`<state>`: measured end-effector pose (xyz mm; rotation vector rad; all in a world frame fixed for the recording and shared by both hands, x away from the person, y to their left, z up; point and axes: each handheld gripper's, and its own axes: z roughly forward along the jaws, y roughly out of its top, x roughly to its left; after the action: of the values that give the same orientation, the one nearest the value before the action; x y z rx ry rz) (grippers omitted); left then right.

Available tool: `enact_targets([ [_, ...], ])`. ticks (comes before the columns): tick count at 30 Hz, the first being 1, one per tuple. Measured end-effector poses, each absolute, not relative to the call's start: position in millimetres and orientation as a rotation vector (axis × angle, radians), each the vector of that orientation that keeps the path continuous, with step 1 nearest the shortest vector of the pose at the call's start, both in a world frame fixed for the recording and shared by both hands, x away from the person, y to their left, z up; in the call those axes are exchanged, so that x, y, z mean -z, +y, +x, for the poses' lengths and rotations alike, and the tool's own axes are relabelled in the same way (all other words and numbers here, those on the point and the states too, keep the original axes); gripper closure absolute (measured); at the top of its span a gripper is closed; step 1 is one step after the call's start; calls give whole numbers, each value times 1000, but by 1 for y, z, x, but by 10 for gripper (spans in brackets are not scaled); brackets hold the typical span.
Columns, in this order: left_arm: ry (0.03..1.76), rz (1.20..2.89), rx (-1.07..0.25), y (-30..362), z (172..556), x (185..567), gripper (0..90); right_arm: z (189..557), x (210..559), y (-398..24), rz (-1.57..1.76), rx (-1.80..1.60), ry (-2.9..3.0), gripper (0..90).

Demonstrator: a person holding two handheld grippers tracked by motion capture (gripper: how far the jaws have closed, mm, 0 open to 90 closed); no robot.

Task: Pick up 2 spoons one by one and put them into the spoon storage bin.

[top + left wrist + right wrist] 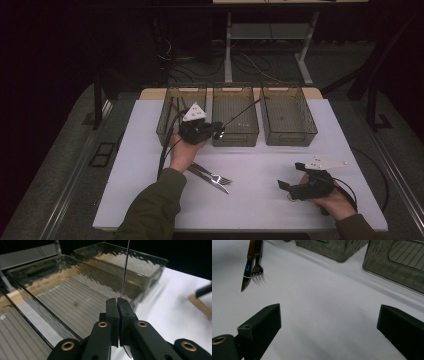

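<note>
My left gripper [216,129] hovers at the near end of the middle bin [235,137], shut on a spoon [242,112]. The spoon's thin handle [125,270] rises from the closed jaws of the left gripper [117,300] and slants out over that bin [75,302], and its bowl shows just under the jaws. My right gripper [291,176] rests low at the table's near right and stands open, with bare table between the jaws of the right gripper [329,308]. A knife [210,181] and a fork [216,175] lie side by side on the white table near the left forearm.
Three translucent bins stand in a row at the back of the table: left bin [172,125], the middle one, right bin [287,137]. In the right gripper view the fork [257,267] and knife [247,277] lie far left, with bin walls [392,267] beyond.
</note>
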<state>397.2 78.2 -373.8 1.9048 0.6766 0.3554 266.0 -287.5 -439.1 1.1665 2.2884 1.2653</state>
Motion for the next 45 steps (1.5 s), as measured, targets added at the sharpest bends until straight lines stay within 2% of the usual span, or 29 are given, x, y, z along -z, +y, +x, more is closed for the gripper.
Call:
enact_targets([
  [13, 806, 1957, -399, 63, 434, 382, 882, 266, 439, -288, 1165, -1267, 2289, 52],
  [22, 831, 2096, -413, 56, 442, 394, 872, 266, 439, -288, 1162, -1267, 2289, 52],
  [23, 827, 2089, -411, 57, 442, 394, 851, 266, 439, -288, 1160, -1268, 2289, 53],
  [24, 834, 2081, -421, 56, 441, 393, 768, 266, 439, -288, 1158, -1268, 2289, 53],
  [25, 830, 2085, -430, 56, 441, 393, 727, 266, 439, -288, 1159, -1268, 2289, 52],
  [27, 827, 2073, -425, 56, 441, 392, 667, 266, 439, -288, 1161, -1268, 2288, 53],
  [40, 762, 2032, -340, 57, 428, 383, 354, 266, 438, -289, 1159, -1268, 2287, 53],
  [45, 724, 2036, -337, 64, 413, 378, 271, 265, 438, -289, 1160, -1267, 2285, 52],
])
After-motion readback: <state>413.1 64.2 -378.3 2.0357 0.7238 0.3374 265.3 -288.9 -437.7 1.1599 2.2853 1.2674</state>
